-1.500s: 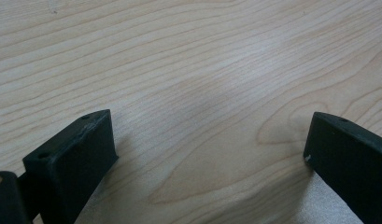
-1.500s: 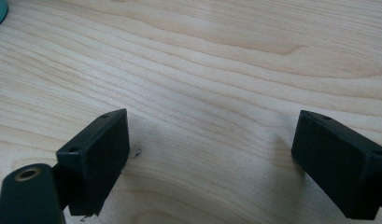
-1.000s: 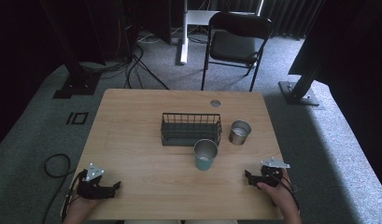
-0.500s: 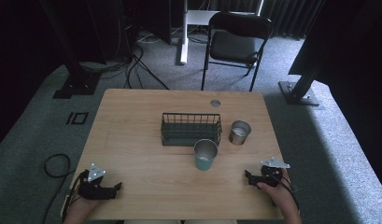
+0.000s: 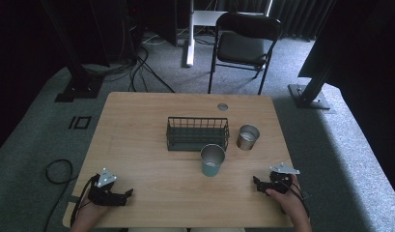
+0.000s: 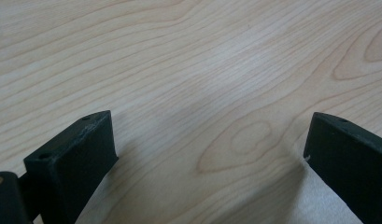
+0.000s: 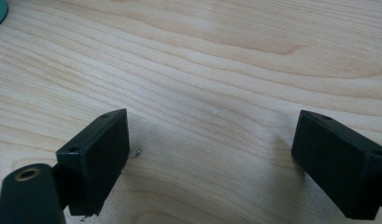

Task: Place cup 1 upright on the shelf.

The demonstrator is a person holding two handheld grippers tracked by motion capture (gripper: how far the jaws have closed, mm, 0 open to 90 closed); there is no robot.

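Wood table (image 5: 151,145): bearing wire basket (image 5: 197,133), teal cup (image 5: 212,160), steel cup (image 5: 247,137) in high view.
Gripper views: showing bare grain.
Left gripper (image 5: 121,195): lying near corner, jaws gaping wide.
Right gripper (image 5: 259,182): resting opposite, likewise wide.

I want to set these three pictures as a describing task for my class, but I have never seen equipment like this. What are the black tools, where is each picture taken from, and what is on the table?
There is no robot here. A person sits at a wooden table and holds a hand tool with two black jaws in each hand: the left gripper and the right gripper.

The wide picture comes from a camera fixed above the person, looking forward and down. The other two come from small cameras riding on the tools themselves, looking out between their jaws at the bare wood just in front.

On the table stand a dark wire basket, a teal cup just in front of it, and a smaller metal cup to its right. A folding chair stands beyond the table.

Both tools rest near the front edge, jaws apart, holding nothing.
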